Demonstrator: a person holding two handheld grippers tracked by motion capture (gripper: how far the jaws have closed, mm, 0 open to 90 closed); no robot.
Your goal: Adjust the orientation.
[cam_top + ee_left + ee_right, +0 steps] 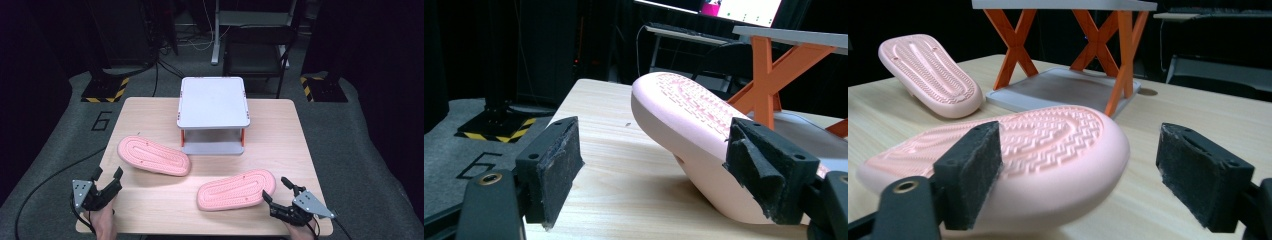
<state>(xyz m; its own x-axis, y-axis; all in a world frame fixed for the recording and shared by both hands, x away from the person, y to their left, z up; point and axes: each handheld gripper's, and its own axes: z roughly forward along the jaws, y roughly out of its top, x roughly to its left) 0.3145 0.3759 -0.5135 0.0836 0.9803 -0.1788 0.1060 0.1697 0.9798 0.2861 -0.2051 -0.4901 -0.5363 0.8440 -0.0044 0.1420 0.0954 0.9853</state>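
Two pink slippers lie sole-up on the wooden table (pixel 150 200). One slipper (pixel 153 155) (pixel 689 115) (pixel 928 75) rests left of centre; the other slipper (pixel 236 189) (pixel 1038 150) lies nearer the front right. My left gripper (pixel 107 180) (pixel 659 175) is at the front left corner, open, with the left slipper's near end just ahead of its right jaw. My right gripper (pixel 277 190) (pixel 1078 170) is at the front right, open, and the right slipper's end sits between and just beyond its jaws, untouched.
A small two-tier rack (pixel 213 115) (pixel 1068 85) with grey shelves and orange cross legs stands at the table's back centre. A chair (pixel 257 52) and dark equipment stands (pixel 107 87) are on the floor beyond. Bare wood lies between the slippers and the front edge.
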